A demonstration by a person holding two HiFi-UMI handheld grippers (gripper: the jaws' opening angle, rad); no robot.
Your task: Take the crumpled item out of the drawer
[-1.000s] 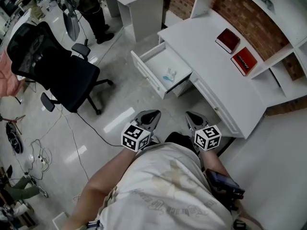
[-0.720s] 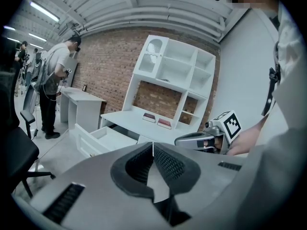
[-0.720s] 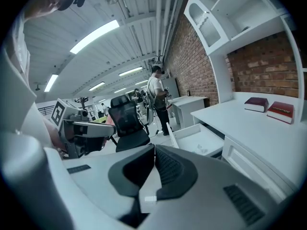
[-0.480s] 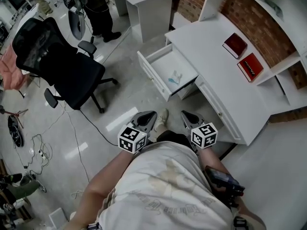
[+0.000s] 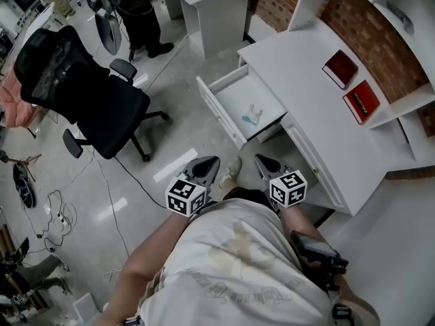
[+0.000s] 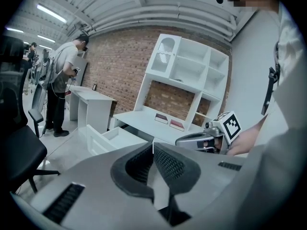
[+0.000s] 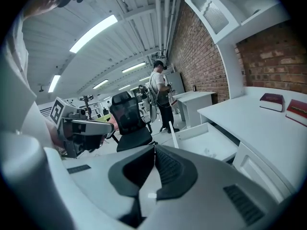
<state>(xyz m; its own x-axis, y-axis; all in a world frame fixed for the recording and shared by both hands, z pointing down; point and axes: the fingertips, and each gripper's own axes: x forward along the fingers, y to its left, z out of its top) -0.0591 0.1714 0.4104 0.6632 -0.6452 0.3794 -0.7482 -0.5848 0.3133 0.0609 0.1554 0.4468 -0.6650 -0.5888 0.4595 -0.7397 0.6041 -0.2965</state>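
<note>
You're on the move: your shoe (image 5: 231,171) has popped into view between the left gripper (image 5: 209,163) and the right gripper (image 5: 264,161). The open drawer (image 5: 219,111) and the red books (image 5: 340,67) have slid rightward in your head view.

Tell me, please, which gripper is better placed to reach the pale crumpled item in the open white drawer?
Right, probably. The right gripper sits nearer the pale crumpled item in the open white drawer; the left gripper is farther off. Both are shut and empty.
</note>
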